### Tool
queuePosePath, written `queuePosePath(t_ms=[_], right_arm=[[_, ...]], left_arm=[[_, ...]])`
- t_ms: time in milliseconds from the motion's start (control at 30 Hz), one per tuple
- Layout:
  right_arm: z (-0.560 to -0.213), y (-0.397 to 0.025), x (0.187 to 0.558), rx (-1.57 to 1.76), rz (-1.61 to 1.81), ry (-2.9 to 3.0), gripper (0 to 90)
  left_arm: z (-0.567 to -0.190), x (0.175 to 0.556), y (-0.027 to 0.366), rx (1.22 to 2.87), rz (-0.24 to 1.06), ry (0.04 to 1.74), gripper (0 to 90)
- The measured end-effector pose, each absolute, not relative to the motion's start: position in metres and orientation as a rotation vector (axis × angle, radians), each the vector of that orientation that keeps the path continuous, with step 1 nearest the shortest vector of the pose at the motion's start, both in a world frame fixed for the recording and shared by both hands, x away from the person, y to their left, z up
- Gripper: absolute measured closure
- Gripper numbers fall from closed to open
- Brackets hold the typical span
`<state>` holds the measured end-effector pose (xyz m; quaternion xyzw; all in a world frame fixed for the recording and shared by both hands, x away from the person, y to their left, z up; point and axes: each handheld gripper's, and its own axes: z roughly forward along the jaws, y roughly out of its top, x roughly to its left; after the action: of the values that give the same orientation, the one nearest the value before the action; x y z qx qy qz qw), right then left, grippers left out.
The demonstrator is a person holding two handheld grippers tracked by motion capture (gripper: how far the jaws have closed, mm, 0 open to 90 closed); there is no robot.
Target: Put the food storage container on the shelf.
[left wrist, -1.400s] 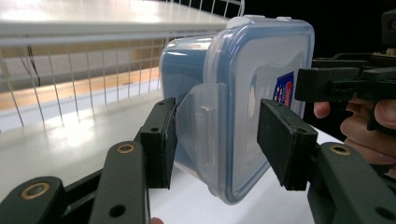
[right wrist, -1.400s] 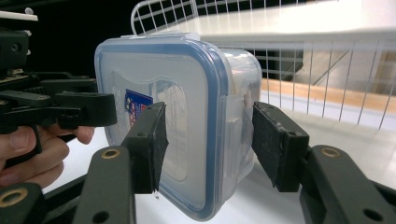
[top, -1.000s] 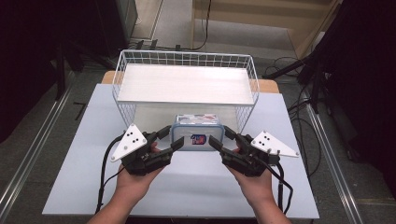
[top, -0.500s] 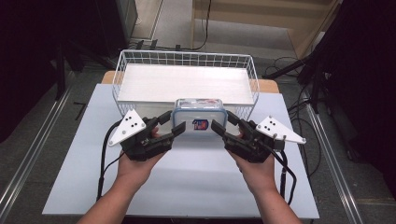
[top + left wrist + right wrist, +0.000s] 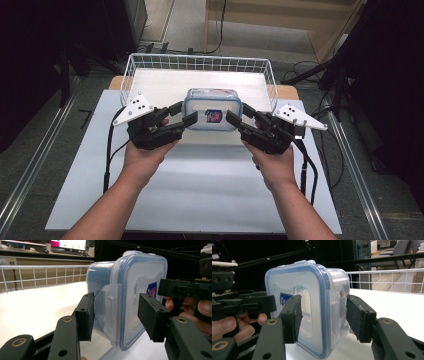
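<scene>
A clear plastic container (image 5: 212, 109) with a blue-rimmed lid and a small blue label is held up between the two tongs, above the near rim of a white wire basket (image 5: 150, 62) that stands at the far edge of the white desk (image 5: 200, 195). The container is tipped so its lid faces up and toward the person. The left tongs (image 5: 182, 116) meet its left end and the right tongs (image 5: 235, 120) its right end. In the left gripper view the left tongs (image 5: 117, 315) straddle the container's (image 5: 130, 285) edge: one pad (image 5: 86, 315) lies against the side latch flap on the body side, while the other pad stands just off the lid face, so the jaws are part open around it rather than clamped. In the right gripper view the right tongs (image 5: 322, 315) bracket the opposite edge of the container (image 5: 312, 302) the same way, one pad (image 5: 293, 315) close against the lid and the other near the body wall; whether both touch I cannot tell. Each gripper is held in a hand, the left hand (image 5: 142, 155) and right hand (image 5: 272, 162) reaching in from the near edge of the desk, with cables trailing down beside the wrists. The basket's floor is white.
</scene>
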<state>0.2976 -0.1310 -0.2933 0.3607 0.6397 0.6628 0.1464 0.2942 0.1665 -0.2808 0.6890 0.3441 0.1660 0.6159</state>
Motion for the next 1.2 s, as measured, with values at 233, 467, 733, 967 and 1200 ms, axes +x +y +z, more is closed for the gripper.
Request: queuePosePath(t_ms=[233,467,733,967,1200], right_arm=[[-0.29,-0.129,0.317,1.103,1.919,1.867,49.6],[-0.288,-0.125,0.332,1.173,1.923,1.904,50.2],[-0.282,-0.121,0.345,1.226,1.898,1.958,50.6],[-0.276,-0.122,0.357,1.31,1.892,1.987,50.8],[-0.279,-0.124,0.367,1.41,1.915,1.989,51.1]], left_arm=[[-0.274,0.313,0.171,1.604,0.318,0.852,48.9],[-0.274,0.328,0.179,1.556,0.234,0.909,49.8],[-0.273,0.34,0.185,1.537,0.162,0.979,49.9],[-0.269,0.35,0.183,1.539,0.12,1.03,50.0],[-0.27,0.356,0.181,1.535,0.082,1.09,50.0]])
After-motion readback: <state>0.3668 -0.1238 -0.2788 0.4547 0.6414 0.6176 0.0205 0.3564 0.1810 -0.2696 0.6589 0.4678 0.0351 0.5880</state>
